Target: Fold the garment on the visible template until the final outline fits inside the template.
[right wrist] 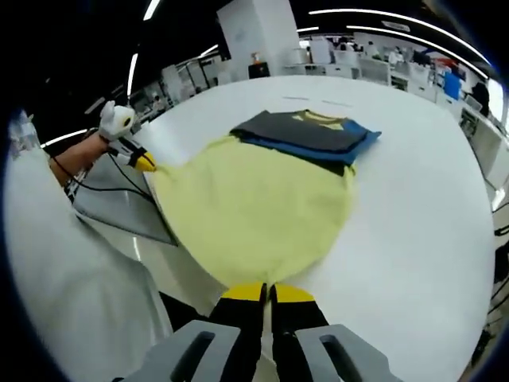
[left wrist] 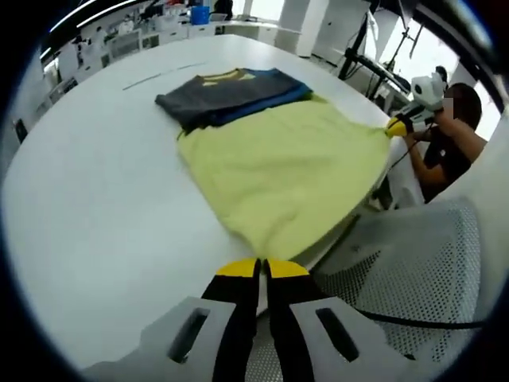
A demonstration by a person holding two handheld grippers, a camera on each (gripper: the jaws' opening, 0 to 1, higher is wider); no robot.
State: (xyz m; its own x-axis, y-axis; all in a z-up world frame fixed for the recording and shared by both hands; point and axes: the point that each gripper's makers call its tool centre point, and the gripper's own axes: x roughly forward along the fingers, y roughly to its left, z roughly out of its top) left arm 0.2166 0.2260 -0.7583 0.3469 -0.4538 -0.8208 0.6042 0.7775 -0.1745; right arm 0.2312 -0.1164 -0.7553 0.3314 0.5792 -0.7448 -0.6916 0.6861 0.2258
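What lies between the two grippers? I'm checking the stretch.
The yellow garment, stretched between left gripper and right gripper, in the left gripper view.

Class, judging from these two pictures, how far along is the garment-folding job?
Early stage. Done: the yellow garment lies spread on the white table, beside a folded dark garment. In hand: the left gripper and right gripper each pinch a garment edge. Left: every fold; no template outline can be made out.
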